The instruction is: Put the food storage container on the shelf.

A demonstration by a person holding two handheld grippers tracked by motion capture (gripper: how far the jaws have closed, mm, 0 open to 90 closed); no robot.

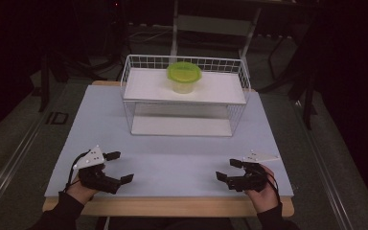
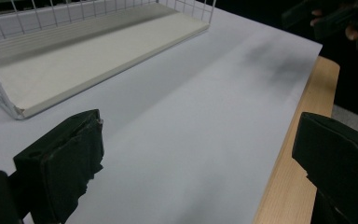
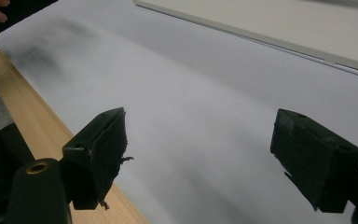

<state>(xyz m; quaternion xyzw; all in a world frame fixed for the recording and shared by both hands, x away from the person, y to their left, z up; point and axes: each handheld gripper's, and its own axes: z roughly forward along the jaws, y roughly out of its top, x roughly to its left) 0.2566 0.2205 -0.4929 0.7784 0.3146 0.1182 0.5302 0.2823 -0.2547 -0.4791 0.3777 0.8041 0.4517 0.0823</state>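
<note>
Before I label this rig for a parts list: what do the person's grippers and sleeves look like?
Both the left gripper and the right gripper are black, each with two blocky jaws faced with frayed black padding and topped by a grey three-cornered plate. Thin black cables trail back over the hands. The sleeves are dark.

White wire basket (image 1: 239,72), matt pale table (image 1: 172,158) top, wood edge.

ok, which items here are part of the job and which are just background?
In play:
- green-lidded container, on the top shelf of the wire rack
- left claw, open, holding nothing
- right claw, open, holding nothing

Just around:
- pale mat covering the table
- wooden table edge
- dark chairs and frames behind the table
</note>
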